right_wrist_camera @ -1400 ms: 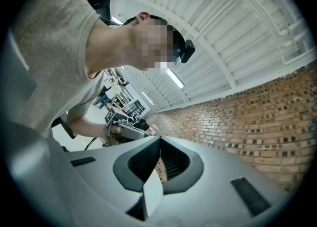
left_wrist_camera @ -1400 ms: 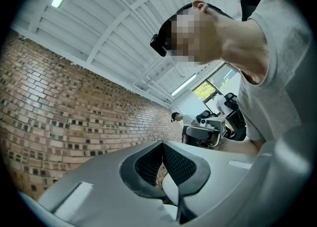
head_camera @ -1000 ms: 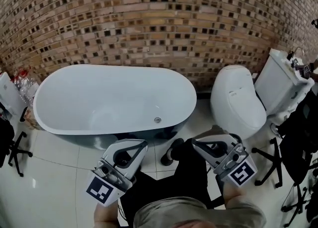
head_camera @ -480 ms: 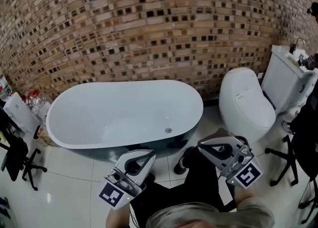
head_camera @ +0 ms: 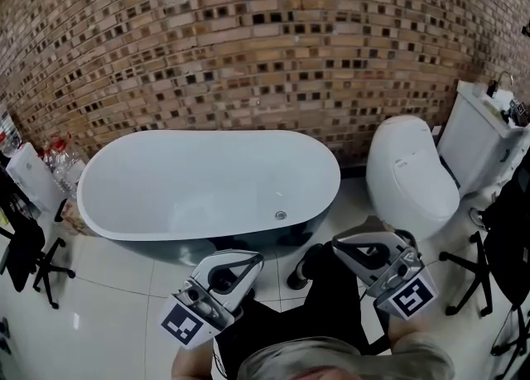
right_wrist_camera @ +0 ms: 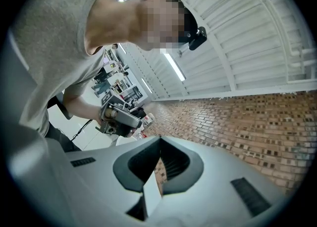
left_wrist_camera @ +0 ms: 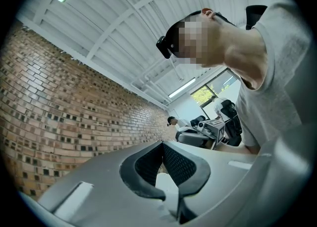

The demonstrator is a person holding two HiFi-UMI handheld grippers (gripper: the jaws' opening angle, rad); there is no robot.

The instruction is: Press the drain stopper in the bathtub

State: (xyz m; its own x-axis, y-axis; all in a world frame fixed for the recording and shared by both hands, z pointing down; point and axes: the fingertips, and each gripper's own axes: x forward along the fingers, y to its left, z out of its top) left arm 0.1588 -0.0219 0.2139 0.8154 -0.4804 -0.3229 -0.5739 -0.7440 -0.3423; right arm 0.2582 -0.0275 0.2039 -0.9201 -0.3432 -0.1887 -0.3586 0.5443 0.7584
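Grippers first: left gripper (head_camera: 251, 259) & right gripper (head_camera: 339, 244), both clenched tip to tip, nothing btwn jaws in either gripper view. Held low in front of person's torso, tips aimed twd bathtub (head_camera: 207, 135), short of its near rim, touching nothing.

Beyond rim: drain stopper (head_camera: 281, 215), small round metal disc on tub floor, near right end, close to near side. Too small to tell whether popped up or pushed down, so fits either stage of task. Prob. rigid, light, smooth & a bit slick, likely spring-loaded. Not a thing to grasp: better pressed straight down on its centre w/ closed tips, gently, since a slip could scrape tub's glossy white lining.

In the way: tub's high near wall, needing a reach up & over, then down inside. Dark shoe (head_camera: 300, 271) at tub's foot, btwn the two grippers. Just right of tub: white toilet (head_camera: 410, 175) w/ cistern (head_camera: 480, 134). Chair bases (head_camera: 41, 266) at both edges of pale tiled floor (head_camera: 108, 287), bottles (head_camera: 62, 161) at left, brick wall (head_camera: 248, 39) behind.
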